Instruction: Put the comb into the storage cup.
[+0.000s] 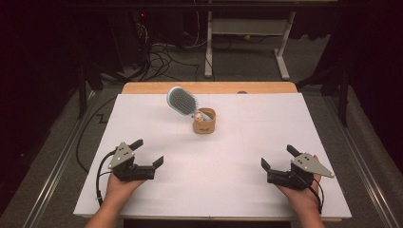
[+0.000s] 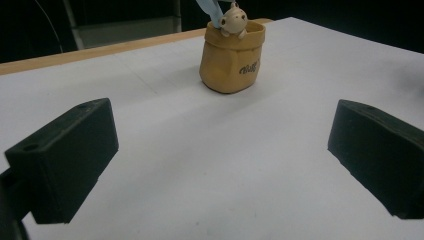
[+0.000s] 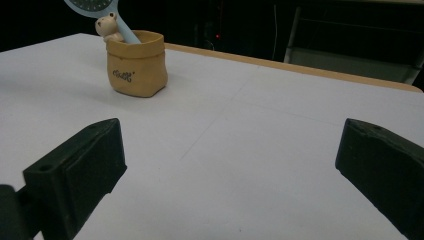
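Surface point(image 1: 157, 142), white and broad with a wooden edge at its far side, carried everything. Left gripper point(image 1: 146, 153) and right gripper point(image 1: 276, 157) rested near its front corners, well apart, each with jaws spread wide and nothing between them. Toward the far middle stood a small tan pot point(image 1: 205, 121) shaped like a sack, upright, with a little bear figure point(image 2: 233, 20) at its rim. A pale blue hairbrush point(image 1: 182, 100) leaned out of it, handle down, head tilted up and to the left. The brush looked light and stiff; its slim handle just above the rim seemed the best hold. The pot would likely tip if dragged sideways.
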### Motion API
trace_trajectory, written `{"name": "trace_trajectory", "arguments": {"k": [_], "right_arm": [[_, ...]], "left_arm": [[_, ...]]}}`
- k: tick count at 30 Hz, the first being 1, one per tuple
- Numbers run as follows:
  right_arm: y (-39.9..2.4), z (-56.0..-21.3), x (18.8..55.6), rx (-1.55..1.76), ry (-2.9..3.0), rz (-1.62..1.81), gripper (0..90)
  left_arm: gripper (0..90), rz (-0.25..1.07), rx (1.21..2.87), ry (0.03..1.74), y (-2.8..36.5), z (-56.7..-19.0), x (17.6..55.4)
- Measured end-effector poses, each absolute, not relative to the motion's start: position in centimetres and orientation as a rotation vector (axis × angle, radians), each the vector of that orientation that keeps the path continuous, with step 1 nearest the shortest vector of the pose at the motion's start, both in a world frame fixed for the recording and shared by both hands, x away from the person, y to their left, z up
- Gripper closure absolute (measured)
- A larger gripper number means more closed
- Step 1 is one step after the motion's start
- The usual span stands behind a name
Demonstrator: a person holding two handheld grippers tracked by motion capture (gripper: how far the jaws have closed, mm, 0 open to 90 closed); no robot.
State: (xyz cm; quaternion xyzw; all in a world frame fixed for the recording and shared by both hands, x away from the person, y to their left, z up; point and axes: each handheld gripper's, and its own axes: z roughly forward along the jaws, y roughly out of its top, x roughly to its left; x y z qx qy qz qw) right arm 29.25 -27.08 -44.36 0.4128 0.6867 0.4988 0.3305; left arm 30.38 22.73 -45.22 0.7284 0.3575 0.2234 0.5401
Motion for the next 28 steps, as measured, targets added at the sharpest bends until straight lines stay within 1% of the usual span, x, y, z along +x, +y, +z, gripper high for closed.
{"name": "trace_trajectory", "arguments": {"k": [7, 14, 28], "right_arm": [[-27.0, -44.3, 28.5, 1.08, 1.792, 1.304, 0.1], [-26.7, -44.4, 28.3, 1.083, 1.795, 1.302, 0.1], [-26.8, -44.5, 28.3, 1.083, 1.8, 1.316, 0.1]], "left_arm": [[0.0, 0.539, 1.707, 0.82, 23.5, -45.4, 28.8], [0.0, 0.541, 1.708, 0.798, 23.7, -45.5, 29.2], [0.0, 0.556, 1.695, 0.838, 24.0, -45.7, 29.2]]}}
